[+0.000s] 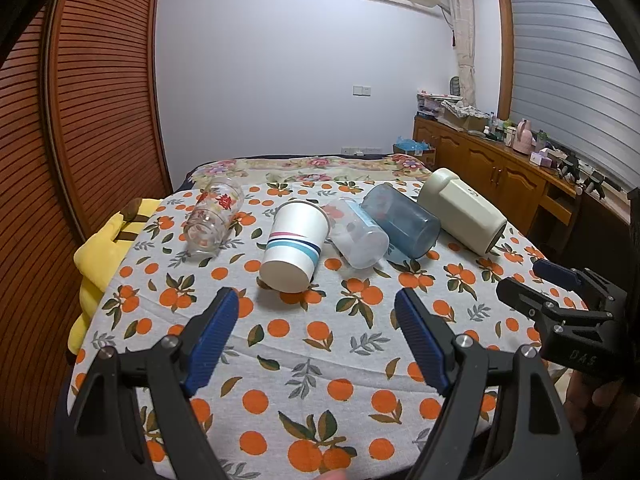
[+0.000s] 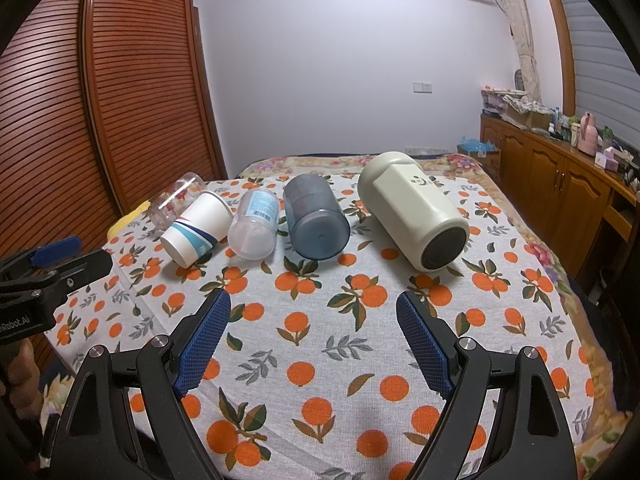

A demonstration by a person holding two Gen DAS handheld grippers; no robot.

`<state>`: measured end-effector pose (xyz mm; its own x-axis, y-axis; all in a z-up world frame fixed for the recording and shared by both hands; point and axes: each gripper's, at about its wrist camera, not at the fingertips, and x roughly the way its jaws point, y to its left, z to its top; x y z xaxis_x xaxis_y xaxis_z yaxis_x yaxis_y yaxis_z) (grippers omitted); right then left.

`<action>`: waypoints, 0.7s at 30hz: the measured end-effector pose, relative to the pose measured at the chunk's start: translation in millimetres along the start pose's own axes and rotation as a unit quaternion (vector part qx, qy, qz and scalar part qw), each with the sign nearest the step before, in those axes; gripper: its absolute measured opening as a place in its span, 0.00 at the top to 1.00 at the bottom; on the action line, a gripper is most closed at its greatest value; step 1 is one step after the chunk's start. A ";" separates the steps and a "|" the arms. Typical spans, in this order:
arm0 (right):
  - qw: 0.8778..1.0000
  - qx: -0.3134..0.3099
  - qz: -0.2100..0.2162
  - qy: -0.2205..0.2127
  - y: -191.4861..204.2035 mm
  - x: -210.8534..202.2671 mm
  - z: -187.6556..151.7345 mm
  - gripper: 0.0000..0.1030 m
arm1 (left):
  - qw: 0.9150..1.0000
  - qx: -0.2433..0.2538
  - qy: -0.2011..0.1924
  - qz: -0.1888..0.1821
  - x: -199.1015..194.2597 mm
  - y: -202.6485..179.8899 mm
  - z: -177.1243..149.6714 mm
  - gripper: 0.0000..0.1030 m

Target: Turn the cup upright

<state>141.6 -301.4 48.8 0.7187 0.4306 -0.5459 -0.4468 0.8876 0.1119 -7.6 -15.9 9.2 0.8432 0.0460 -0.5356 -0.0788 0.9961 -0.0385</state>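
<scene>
So you've got five cups all lying on their sides in a row across the orange-print tablecloth (image 2: 320,320), every one with its long axis running roughly away from you, base end facing your grippers and mouth pointing off toward the far wall. Going across: a clear glass with red flowers (image 1: 214,216), a white paper cup with blue and pink stripes (image 1: 294,246), a clear plastic cup with a label (image 2: 256,224), a smoky blue tumbler (image 2: 316,220), and a big cream mug (image 2: 412,208) whose dark round base looks right back at you. Your left gripper (image 1: 318,332) sits just short of the paper cup, which is straight ahead and a touch left of center between the fingers, close but not touching; the flowered glass is off beyond its left finger. Your right gripper (image 2: 314,336) is lined up more with the gap between the blue tumbler and the cream mug, both a bit farther out ahead, tumbler slightly left and mug to the right. Both claws are spread wide with nothing between the blue pads, gripping nothing, just hanging above the cloth. Each gripper shows up at the edge of the other's view.
</scene>
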 end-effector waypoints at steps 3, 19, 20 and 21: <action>1.000 0.000 0.000 0.000 0.2 -0.2 0.0 0.16 | 1.000 0.000 0.000 -0.001 -0.1 -0.1 -0.7 0.22; 1.000 0.000 0.000 -0.002 0.6 -1.2 0.0 0.16 | 1.000 0.001 -0.009 -0.004 -5.9 -1.9 -0.1 0.22; 1.000 0.000 0.000 -0.002 0.7 -1.4 0.0 0.16 | 1.000 0.002 -0.009 -0.004 -6.4 -2.2 0.2 0.22; 1.000 0.000 0.000 -0.002 0.5 -1.4 0.0 0.16 | 1.000 0.002 -0.010 -0.004 -6.6 -2.3 0.2 0.22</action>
<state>140.4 -301.6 49.6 0.7206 0.4318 -0.5425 -0.4470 0.8874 0.1125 -12.8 -18.5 13.0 0.8542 0.0389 -0.5185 -0.0697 0.9968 -0.0399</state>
